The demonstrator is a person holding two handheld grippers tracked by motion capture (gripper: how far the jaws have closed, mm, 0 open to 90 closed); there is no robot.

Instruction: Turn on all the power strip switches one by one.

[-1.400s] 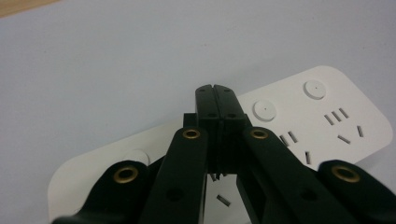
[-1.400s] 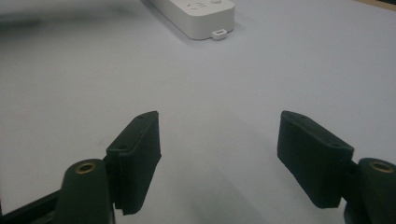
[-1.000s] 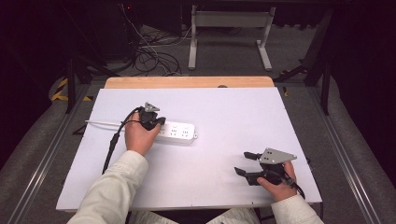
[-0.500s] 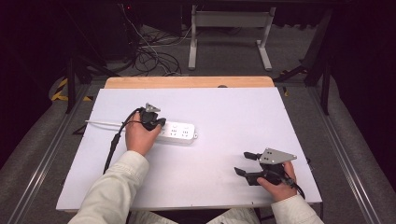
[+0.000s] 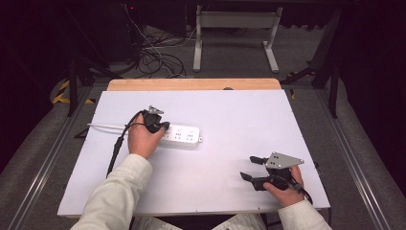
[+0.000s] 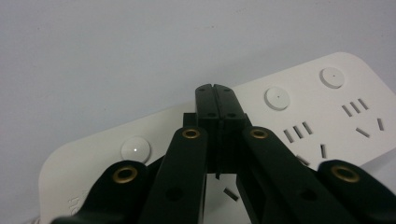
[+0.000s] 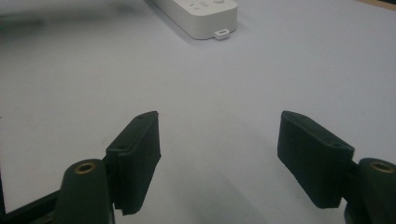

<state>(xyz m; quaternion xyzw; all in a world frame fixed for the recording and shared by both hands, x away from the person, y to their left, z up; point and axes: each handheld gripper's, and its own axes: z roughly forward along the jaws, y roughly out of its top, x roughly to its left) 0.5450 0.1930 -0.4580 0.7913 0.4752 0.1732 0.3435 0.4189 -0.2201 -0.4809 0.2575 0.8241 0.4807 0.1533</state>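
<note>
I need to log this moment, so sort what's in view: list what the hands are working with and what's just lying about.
In use:
- white power strip, on the white table
- left gripper, jaws closed, over the strip's buttons and sockets
- right gripper, jaws open, apart from the strip

Lying about:
- tangle of cables on the floor behind the table
- metal stand beyond it

- no readable text, brand or number anywhere.
- power strip (image 6: 299, 121): faint embossed marks at its left end in the left gripper view, too blurred and cut off to read.
- power strip's top: socket slots and round buttons, unlettered.
- floor left of the table (image 5: 201, 191): yellow-and-black hazard stripes (image 5: 61, 92), a warning marking without words.
</note>
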